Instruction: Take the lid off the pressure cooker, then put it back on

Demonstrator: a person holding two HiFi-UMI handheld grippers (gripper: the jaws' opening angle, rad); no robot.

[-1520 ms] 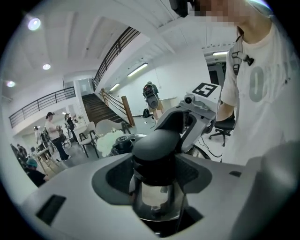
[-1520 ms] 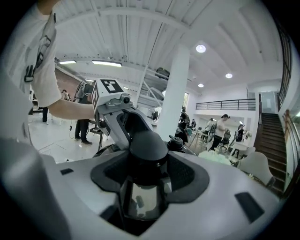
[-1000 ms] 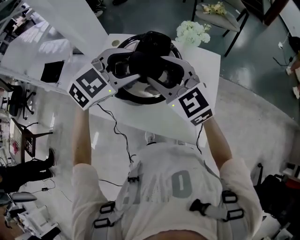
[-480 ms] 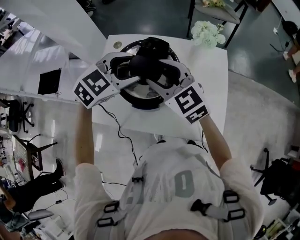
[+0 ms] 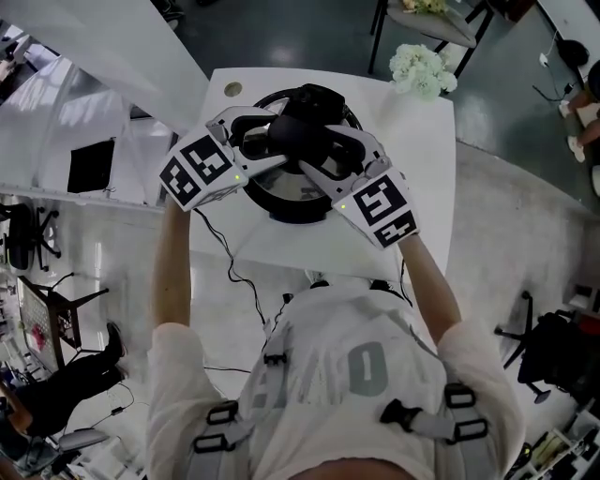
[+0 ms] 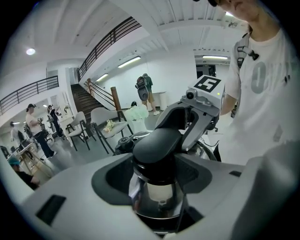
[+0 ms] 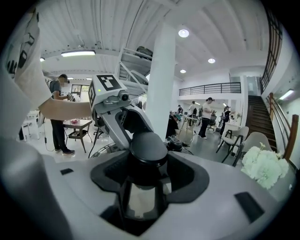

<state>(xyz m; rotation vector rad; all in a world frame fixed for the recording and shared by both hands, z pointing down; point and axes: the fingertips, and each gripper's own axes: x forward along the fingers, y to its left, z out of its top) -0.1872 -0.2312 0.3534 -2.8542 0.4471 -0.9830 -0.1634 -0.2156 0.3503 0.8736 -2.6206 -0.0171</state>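
Note:
The steel pressure cooker [image 5: 286, 199] stands on a white table [image 5: 412, 159]. Its lid has a black knob [image 5: 298, 129] on top. My left gripper [image 5: 274, 133] comes in from the left and my right gripper [image 5: 323, 142] from the right, and both are shut on that knob, facing each other. In the left gripper view the knob [image 6: 157, 145] fills the gap between the jaws, with the shiny lid [image 6: 159, 201] under it. The right gripper view shows the same knob [image 7: 148, 149] clamped. Whether the lid sits fully on the pot is hidden by the grippers.
A bunch of white flowers [image 5: 419, 67] lies at the table's far right corner, with a chair [image 5: 441, 19] beyond it. A cable [image 5: 239, 267] hangs off the near edge. A black pad [image 5: 91, 164] lies on the neighbouring white table. People stand farther off in the hall.
Both grippers, still clamped on the knob, have sunk lower and away from my head, bringing the lid down over the cooker.

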